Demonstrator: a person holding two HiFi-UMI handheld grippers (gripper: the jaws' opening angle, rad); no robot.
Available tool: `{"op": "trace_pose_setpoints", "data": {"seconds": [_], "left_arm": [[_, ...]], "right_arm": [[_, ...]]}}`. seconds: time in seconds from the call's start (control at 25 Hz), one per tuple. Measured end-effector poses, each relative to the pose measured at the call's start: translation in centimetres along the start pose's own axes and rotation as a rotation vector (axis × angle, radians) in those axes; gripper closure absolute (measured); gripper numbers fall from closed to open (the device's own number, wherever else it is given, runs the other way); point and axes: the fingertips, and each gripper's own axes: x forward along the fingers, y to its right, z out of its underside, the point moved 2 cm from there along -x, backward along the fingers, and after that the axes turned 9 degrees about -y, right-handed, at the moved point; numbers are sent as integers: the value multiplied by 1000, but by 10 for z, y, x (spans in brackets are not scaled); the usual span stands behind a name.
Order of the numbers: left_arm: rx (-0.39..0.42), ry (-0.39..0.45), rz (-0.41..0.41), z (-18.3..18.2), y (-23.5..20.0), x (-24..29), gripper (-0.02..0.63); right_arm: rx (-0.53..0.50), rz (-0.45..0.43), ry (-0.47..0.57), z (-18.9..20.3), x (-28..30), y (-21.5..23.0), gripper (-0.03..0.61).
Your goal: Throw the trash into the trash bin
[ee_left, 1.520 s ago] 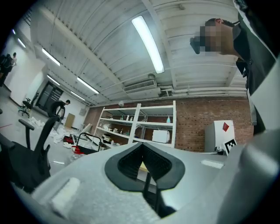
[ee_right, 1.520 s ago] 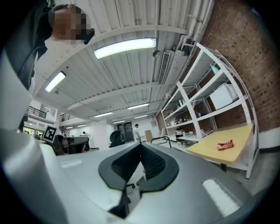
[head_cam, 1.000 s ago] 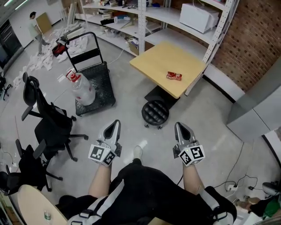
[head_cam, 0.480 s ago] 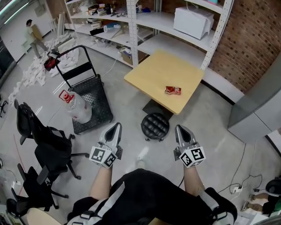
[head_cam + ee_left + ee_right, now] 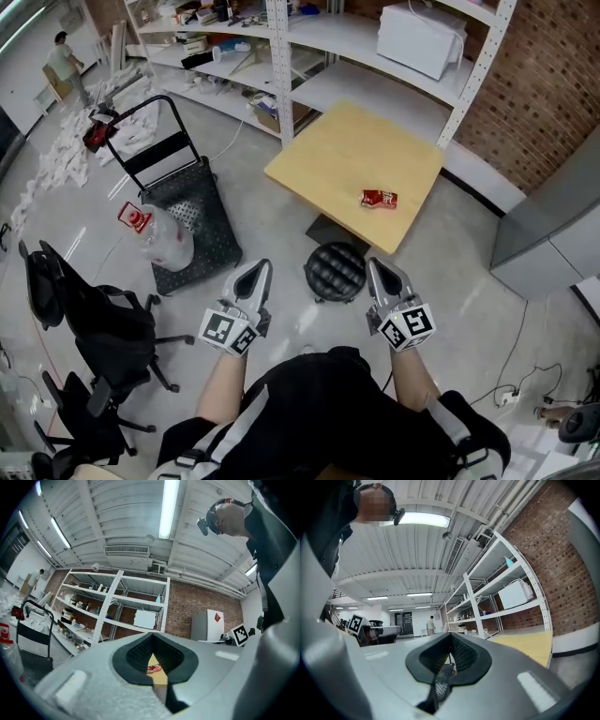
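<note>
A crumpled red wrapper [image 5: 380, 199] lies near the front right edge of the yellow table [image 5: 347, 155]. Through the gap under the left jaws the red wrapper [image 5: 153, 669] shows on the table [image 5: 160, 680]. My left gripper [image 5: 259, 269] is held low in front of me, short of the table, jaws together and empty. My right gripper [image 5: 375, 266] is level beside it, also shut and empty. In the gripper views the left gripper [image 5: 152, 636] and right gripper [image 5: 451, 635] both point ahead. No trash bin shows in any view.
A black round stool [image 5: 336, 271] stands on the floor between the grippers and the table. At left are a black cart [image 5: 192, 202] with a clear plastic bottle [image 5: 161, 236] and office chairs [image 5: 103, 323]. White shelving [image 5: 281, 37] and a brick wall [image 5: 534, 94] stand behind.
Both grippers have moved forward toward the table, still shut. The stool and table now sit closer, and the chairs have slid back on the left.
</note>
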Motion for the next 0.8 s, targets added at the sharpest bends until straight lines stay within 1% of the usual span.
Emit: {"op": "trace_pose_setpoints", "data": {"seconds": [0.08,0.16,0.32,0.44,0.56,0.68,0.8], "left_arm": [[-15,-7,31,3,4,14,611],[-18,-24,40,9,4,27,611],[-25,-54,24,19,0,50,611],[-18,-54,-14,21,-4,73,611],[-18,-63,-48,19,-4,104,611],[-39,-42,-85,14,-1,141,611],[-35,-28,-127,9,3,178,611]], "right_arm": [[-17,-12,-26,6,4,5,572],[-28,-11,-52,14,8,16,572],[16,11,-64,27,17,46,572],[39,-2,-75,30,29,74,572],[33,-11,-56,15,41,109,572],[11,-20,-41,-8,56,156,572],[-24,-51,-24,-29,71,198,572]]}}
